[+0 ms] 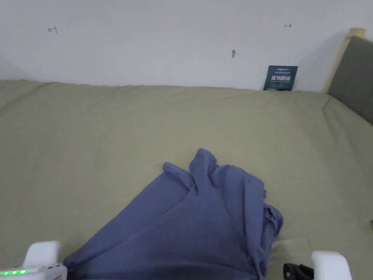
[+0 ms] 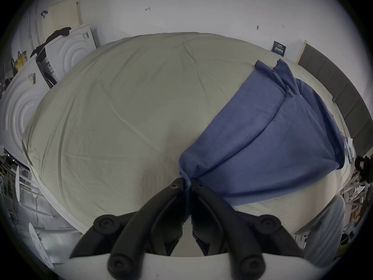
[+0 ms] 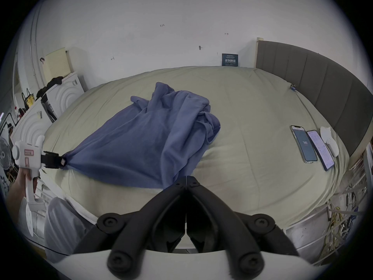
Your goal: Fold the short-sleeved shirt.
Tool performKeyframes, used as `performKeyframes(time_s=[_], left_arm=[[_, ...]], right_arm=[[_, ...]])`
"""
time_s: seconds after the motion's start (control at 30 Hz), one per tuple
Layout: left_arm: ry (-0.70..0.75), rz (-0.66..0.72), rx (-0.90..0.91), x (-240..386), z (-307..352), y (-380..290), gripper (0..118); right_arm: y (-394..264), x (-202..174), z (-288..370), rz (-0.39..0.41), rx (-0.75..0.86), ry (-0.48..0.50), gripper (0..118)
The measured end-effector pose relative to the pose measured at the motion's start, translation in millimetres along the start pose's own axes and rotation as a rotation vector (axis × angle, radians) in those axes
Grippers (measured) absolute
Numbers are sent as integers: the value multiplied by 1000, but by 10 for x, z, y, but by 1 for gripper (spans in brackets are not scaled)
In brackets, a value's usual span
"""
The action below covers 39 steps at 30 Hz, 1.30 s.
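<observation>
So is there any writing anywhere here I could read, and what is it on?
Dark blue sign on the wall: pale characters, too blurred to read.
Stickers on the white panels: too small.
Wall pencil marks: too small.
Two phones on the bed: screens not legible.
Left gripper: pink label, blurred.

Blue shirt (image 3: 153,135) on bed (image 3: 252,106), both grippers' jaws pinching its hem

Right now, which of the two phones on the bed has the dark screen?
The phone farther from the headboard, the left one in the right gripper view: its screen is dark. The phone beside it, next to the white device, shows a pale screen.
</observation>
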<state>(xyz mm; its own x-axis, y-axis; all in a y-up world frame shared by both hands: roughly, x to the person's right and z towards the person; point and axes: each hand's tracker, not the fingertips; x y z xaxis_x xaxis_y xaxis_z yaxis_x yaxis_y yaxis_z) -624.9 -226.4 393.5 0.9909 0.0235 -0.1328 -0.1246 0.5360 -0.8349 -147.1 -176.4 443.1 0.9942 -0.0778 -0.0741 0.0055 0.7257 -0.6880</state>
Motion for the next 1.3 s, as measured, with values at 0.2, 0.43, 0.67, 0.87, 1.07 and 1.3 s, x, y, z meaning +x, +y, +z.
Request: performKeyframes(time_s=[0.2, 0.43, 0.67, 0.87, 1.07, 1.3], left_arm=[[-16, -8, -6, 37, 83, 21, 3], [-61, 23, -42, 42, 115, 85, 4], [-78, 59, -62, -132, 9, 160, 4], [-69, 51, -69, -49, -7, 180, 4], [-77, 46, -80, -9, 3, 211, 4], [-66, 45, -78, 25, 57, 207, 4]], right_arm=[[679, 272, -441, -10, -16, -30, 0], [1922, 565, -1604, -3, -40, -39, 1], [2389, 626, -2803, 49, -326, 4, 118], [2191, 610, -3302, 125, -437, -48, 105], [2321, 576, -2995, 167, -394, 39, 43], [2440, 387, -2376, 195, -284, 51, 4]])
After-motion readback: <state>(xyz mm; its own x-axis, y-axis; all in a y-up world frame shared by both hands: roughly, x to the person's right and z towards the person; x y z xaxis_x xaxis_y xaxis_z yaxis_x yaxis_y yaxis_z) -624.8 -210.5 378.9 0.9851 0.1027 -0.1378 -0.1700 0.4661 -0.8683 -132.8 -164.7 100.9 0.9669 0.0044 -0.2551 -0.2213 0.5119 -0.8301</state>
